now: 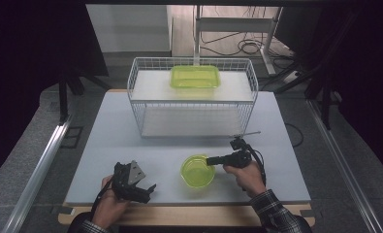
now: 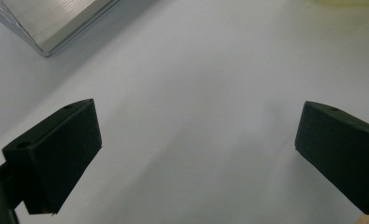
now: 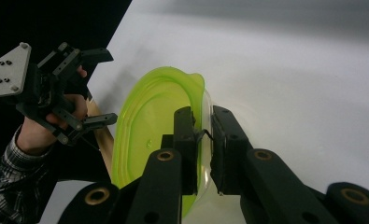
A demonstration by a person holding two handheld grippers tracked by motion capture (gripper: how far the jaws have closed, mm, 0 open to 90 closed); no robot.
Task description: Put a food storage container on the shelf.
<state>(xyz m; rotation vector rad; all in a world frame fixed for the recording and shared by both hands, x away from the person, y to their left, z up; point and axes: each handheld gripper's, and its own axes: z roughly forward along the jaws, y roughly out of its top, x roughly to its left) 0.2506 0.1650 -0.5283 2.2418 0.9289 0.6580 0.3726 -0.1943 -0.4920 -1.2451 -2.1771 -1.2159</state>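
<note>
A translucent green bowl [image 1: 197,171] sits on the white tabletop [image 1: 131,136], near the front and a little right of centre. My right gripper [image 1: 209,160] comes at it from the right and is shut on its rim. In the right gripper view one jaw is inside the bowl [image 3: 145,126] and the other outside, with the right gripper [image 3: 203,119] pinching the thin wall. My left gripper [image 1: 148,183] is held at the front left, apart from the bowl. Its jaws stand wide open over bare table, with nothing in the left gripper [image 2: 196,135].
A white wire rack [image 1: 191,97] stands at the back of the table with a green rectangular container [image 1: 195,76] on its top shelf. A corner of the rack [image 2: 46,28] shows in the left gripper view. The person's left hand and gripper [image 3: 112,86] are beyond the bowl.
</note>
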